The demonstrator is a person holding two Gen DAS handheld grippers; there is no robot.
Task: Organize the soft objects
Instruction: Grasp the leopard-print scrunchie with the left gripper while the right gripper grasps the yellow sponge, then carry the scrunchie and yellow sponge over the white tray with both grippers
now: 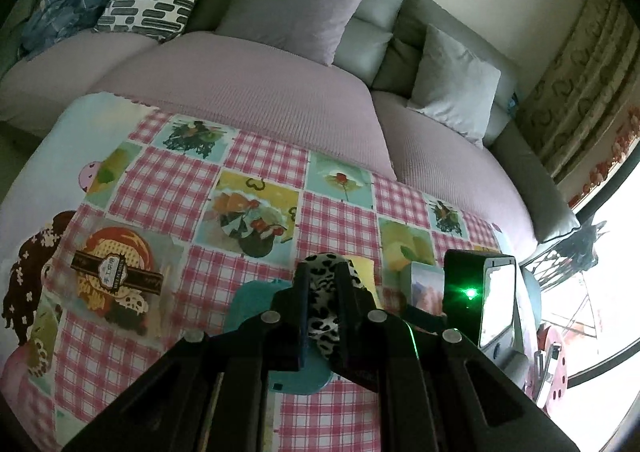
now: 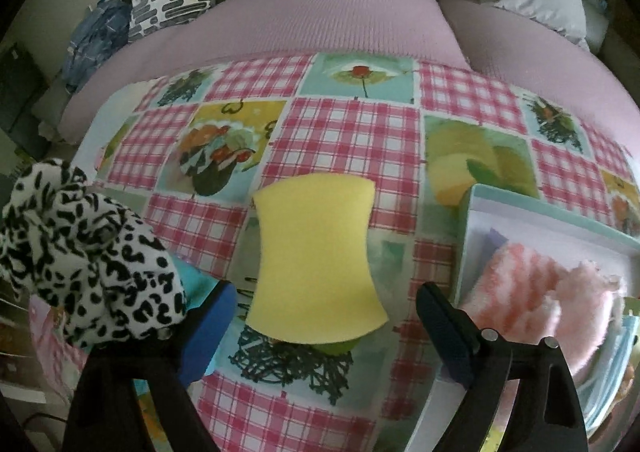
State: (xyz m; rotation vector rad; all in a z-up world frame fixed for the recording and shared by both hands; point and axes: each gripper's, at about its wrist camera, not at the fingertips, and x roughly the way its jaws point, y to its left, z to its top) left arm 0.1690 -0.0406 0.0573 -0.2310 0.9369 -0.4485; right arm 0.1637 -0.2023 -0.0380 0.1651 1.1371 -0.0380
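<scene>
Right wrist view shows the right gripper (image 2: pixel 322 316) with its jaws spread wide around a yellow sponge (image 2: pixel 316 260) that lies flat on the checked tablecloth (image 2: pixel 352 124); the pads stand clear of it on both sides, so nothing is gripped yet. Just to the right sits a pale box (image 2: pixel 532 208) already holding a fluffy pink cloth (image 2: pixel 536 292), which suggests part of the sorting is done. At the left edge of that view hangs a leopard-print cloth (image 2: pixel 80 252), and the left wrist view shows the left gripper (image 1: pixel 322 292) clamped shut on that same cloth, lifted off the table. By my reading, two soft things remain to go in: the sponge and the spotted cloth. Room is fair: the tablecloth beyond the sponge is bare up to the sofa (image 1: pixel 240 92). The tight spot is the box wall, which stands close beside the right finger (image 2: pixel 444 328), and the hanging cloth near the left finger, so the two hands crowd each other over the sponge.
</scene>
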